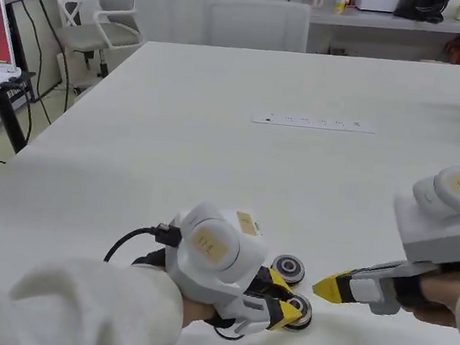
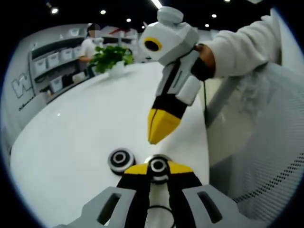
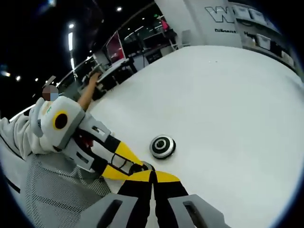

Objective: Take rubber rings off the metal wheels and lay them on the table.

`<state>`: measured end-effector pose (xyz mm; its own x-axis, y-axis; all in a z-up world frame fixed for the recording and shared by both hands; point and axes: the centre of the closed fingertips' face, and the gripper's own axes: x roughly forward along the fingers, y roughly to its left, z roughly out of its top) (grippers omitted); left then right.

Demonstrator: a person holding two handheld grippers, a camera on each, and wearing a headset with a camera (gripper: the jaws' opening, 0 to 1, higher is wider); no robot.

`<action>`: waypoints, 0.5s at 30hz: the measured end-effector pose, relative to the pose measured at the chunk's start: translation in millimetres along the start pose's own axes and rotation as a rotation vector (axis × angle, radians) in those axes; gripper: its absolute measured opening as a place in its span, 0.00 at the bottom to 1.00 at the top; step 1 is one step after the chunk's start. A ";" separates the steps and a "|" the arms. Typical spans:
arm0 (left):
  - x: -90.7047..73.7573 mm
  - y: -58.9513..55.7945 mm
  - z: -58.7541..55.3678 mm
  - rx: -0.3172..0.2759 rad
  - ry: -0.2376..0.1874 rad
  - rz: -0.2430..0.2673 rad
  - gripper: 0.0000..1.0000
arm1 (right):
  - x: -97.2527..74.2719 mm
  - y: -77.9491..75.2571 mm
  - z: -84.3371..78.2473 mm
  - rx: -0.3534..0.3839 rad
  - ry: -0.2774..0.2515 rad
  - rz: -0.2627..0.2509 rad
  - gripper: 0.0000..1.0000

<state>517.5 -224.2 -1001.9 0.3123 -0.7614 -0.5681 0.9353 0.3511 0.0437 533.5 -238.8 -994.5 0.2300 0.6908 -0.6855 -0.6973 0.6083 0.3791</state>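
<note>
Clamping wheel (image 1: 302,308) near table (image 1: 294,187) edge, left tool (image 2: 158,172); open surface beyond.

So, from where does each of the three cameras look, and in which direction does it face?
Head view: on the person's head, facing forward and down over the table at the left gripper and right gripper; a white sleeve shows.
Left gripper view: rides the left gripper, looks along its fingers, closed on the gripped wheel, toward the right gripper.
Right gripper view: rides the right gripper, looks along its shut fingers toward the left gripper.
Shared: the loose wheel lies in all three.
</note>
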 end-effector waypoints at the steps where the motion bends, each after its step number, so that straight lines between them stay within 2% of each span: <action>1: 0.0 0.1 0.0 0.000 0.000 0.000 0.14 | -0.8 -2.5 -2.2 -0.009 0.012 -0.012 0.00; 3: 0.1 0.1 -0.1 0.000 0.000 0.000 0.14 | -0.4 0.3 -5.8 -0.002 0.028 0.013 0.00; 4: 0.1 0.1 -0.1 -0.001 -0.001 0.000 0.14 | 1.0 5.5 -10.5 -0.068 0.050 0.054 0.00; 6: 0.2 0.1 -0.2 -0.001 -0.001 0.000 0.14 | 3.0 6.6 -18.9 -0.181 0.093 0.053 0.00; 7: 0.2 0.1 -0.2 -0.001 -0.002 0.000 0.14 | 5.6 9.9 -23.3 -0.275 0.110 0.063 0.00; 8: 0.2 0.1 -0.2 -0.002 -0.002 0.000 0.14 | 8.2 13.5 -27.8 -0.319 0.126 0.065 0.02; 10: 0.1 0.1 -0.3 0.000 -0.002 0.000 0.14 | 13.8 19.3 -28.5 -0.363 0.121 0.090 0.22; 11: 0.1 0.0 -0.3 -0.001 -0.002 0.000 0.14 | 15.6 24.1 -29.4 -0.397 0.125 0.109 0.28; 13: 0.1 0.0 -0.4 -0.002 -0.005 0.000 0.14 | 19.3 20.3 -28.0 -0.459 0.128 0.062 0.25; 15: 0.2 0.2 -0.4 -0.003 -0.006 0.000 0.14 | 21.4 18.5 -30.2 -0.492 0.140 0.045 0.24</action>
<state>517.7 -224.0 -1002.4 0.3131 -0.7648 -0.5631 0.9348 0.3527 0.0408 505.0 -224.6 -1020.9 0.1232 0.6325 -0.7647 -0.9491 0.3003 0.0954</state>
